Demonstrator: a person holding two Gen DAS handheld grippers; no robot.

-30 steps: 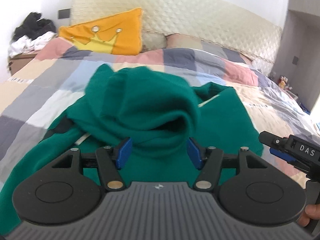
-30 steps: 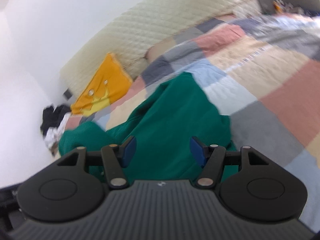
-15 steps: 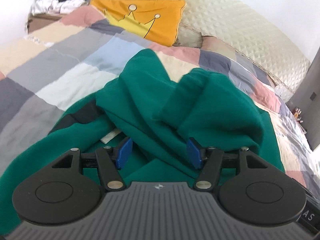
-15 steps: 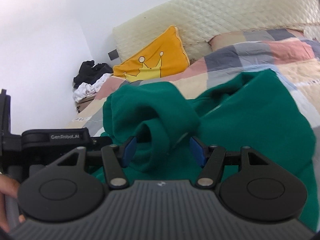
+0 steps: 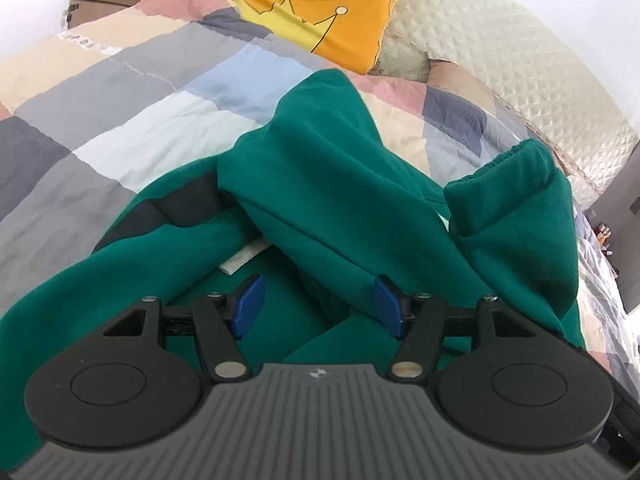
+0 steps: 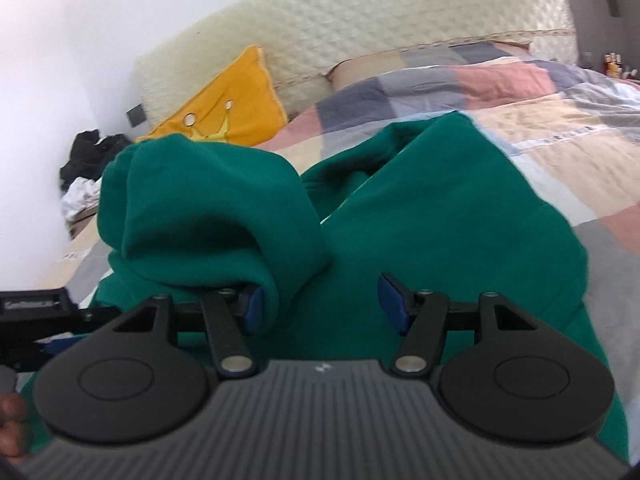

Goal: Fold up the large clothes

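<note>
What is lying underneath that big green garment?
The green garment lies crumpled on a patchwork quilt that covers the bed. A white label peeks from between its folds. Whatever else lies beneath the bunched cloth is hidden.

Checked quilt (image 5: 132, 80), orange cushion (image 5: 332, 12) (crown print), quilted headboard (image 6: 400, 20).

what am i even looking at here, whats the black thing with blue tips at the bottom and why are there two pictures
There is no robot here. A person holds a two-finger tool in each hand, and a small camera on each looks forward along its blue fingers. One picture comes from the left tool, the other from the right tool. A crumpled green sweatshirt lies on a bed with a patchwork quilt, and a yellow crown cushion leans at the headboard. Both tools stand open over the cloth. The right one's left finger touches a fold, but neither tool grips anything.
</note>
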